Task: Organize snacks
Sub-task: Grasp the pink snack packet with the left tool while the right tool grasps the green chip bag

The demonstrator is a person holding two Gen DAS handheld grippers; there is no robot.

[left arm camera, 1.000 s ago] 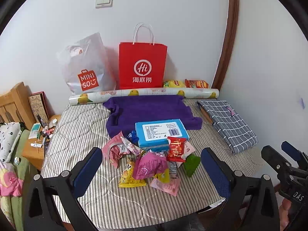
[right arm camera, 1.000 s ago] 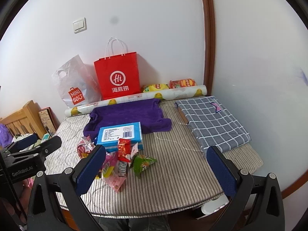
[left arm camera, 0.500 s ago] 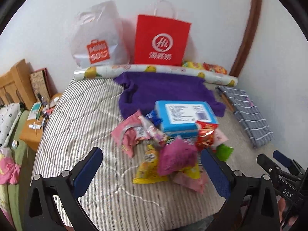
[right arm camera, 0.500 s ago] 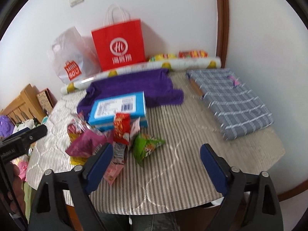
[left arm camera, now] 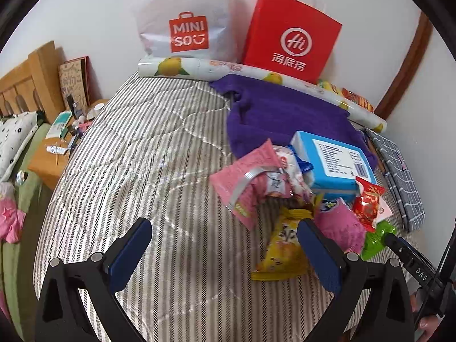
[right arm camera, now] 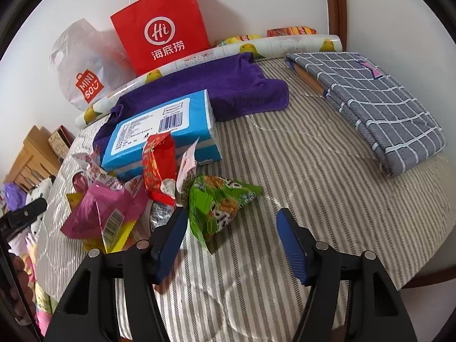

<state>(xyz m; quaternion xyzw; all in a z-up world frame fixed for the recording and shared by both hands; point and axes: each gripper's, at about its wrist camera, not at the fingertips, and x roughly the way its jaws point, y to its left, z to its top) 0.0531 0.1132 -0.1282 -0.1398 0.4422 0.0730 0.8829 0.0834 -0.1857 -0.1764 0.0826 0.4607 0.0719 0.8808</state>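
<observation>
Crinkled foil and plastic lie in one loose heap of snack packets [left arm camera: 299, 199] on the striped mattress [left arm camera: 142, 171], and that heap tells me I have hardly begun. Nothing looks sorted: the packets overlap each other and lean against the blue box [right arm camera: 165, 125], which sits partly on the purple towel [right arm camera: 228, 85].

My left tongs [left arm camera: 225, 253] are spread wide and hold nothing; the right-hand pad sits just in front of the yellow packet [left arm camera: 282, 250], the other over bare mattress. My right tongs [right arm camera: 230, 239] are also parted and empty, with the green packet [right arm camera: 219, 205] lying between the tips, nearest the left pad. I judge that packet is the first to be taken, so every piece is yet to be placed. Where they should go I cannot tell; the red paper bag [right arm camera: 162, 28] and the white Miniso bag [left arm camera: 185, 28] stand against the wall behind a rolled sheet printed with lemons [left arm camera: 228, 68].

The left view shows what the right does not: the big pink packet [left arm camera: 248, 179] at the near-left of the heap, plainly seen, and the cluttered wooden bedside stand [left arm camera: 54, 159] with the headboard [left arm camera: 25, 82] beyond. The right view gives the whole folded grey checked cloth [right arm camera: 370, 102] on the far side, which the left catches only at its edge, and the red packet [right arm camera: 159, 168] propped upright against the box.
</observation>
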